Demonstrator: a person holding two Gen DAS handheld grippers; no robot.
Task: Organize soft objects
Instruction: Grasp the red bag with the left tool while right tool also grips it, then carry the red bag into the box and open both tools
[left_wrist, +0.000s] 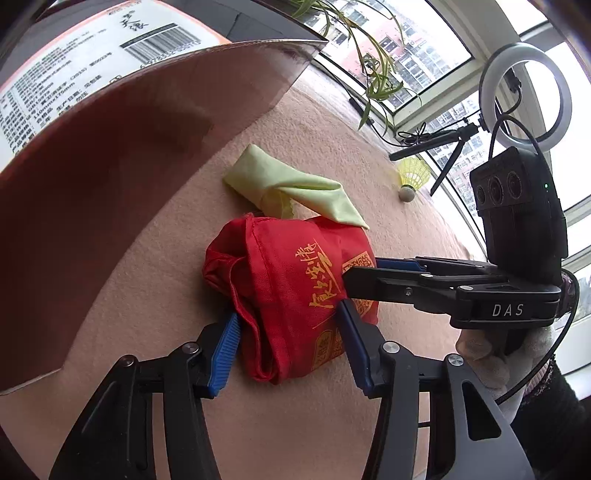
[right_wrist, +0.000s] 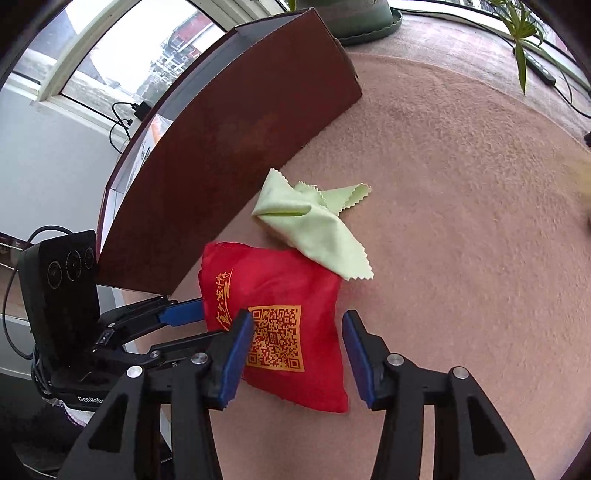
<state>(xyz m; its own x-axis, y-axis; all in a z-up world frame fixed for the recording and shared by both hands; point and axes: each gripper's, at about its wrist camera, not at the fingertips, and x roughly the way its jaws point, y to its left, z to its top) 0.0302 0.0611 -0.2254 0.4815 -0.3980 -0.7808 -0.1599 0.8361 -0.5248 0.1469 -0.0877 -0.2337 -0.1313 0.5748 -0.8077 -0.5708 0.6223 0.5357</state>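
A folded red fabric bag (left_wrist: 291, 295) with gold print and a QR code is seen lying on the pink felt surface (left_wrist: 332, 424), beside the side wall of a dark brown cardboard box (left_wrist: 110, 184). A pale green cloth (left_wrist: 291, 184) with pinked edges is crumpled just behind the bag; one corner of it overlaps the bag's far edge.

The left gripper (left_wrist: 288, 339) is pointed steeply down over the bag. Its jaws are set partly apart with the bag between them; the blue pads sit at the bag's two sides. Whether they press on the fabric cannot be told.

The right gripper (right_wrist: 295, 350) is brought in from the opposite side. Its jaws are also partly apart: the left pad overlaps the QR-code face of the bag, while the right pad stands clear of the bag's edge, with felt visible between.

A yellow shuttlecock (left_wrist: 412, 179) lies well apart, near the window, beside a ring light (left_wrist: 524, 92) on a tripod.
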